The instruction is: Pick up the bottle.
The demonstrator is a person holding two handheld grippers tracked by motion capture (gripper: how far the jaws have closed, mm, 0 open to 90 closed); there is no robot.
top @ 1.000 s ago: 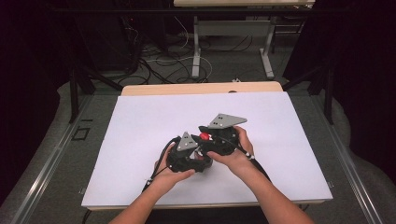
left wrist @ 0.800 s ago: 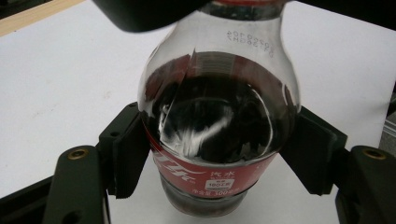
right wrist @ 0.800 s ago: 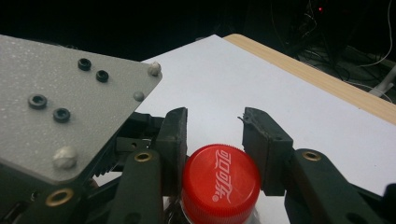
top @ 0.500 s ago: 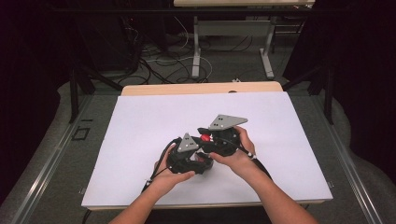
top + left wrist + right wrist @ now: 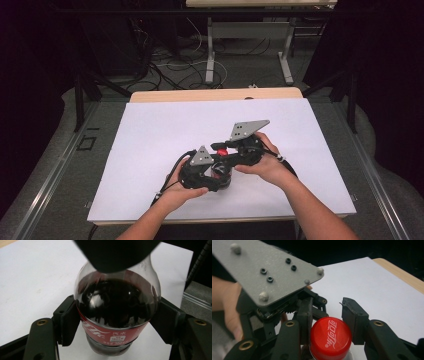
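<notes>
White table [image 5: 150, 130] — a cola bottle [image 5: 116, 310] stood near its front edge.
The left gripper [image 5: 116, 322] clamped the bottle's body; the right gripper [image 5: 329, 315] pinched its red cap [image 5: 330, 336] — both clenched.

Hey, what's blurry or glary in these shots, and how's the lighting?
Left gripper view: a dark out-of-focus shape blocks the top, and glare spots sit on the cola bottle. Right gripper view: the red cap is sharp, the grey plate soft. High view: white table sheet brightly lit, surroundings dark.
</notes>
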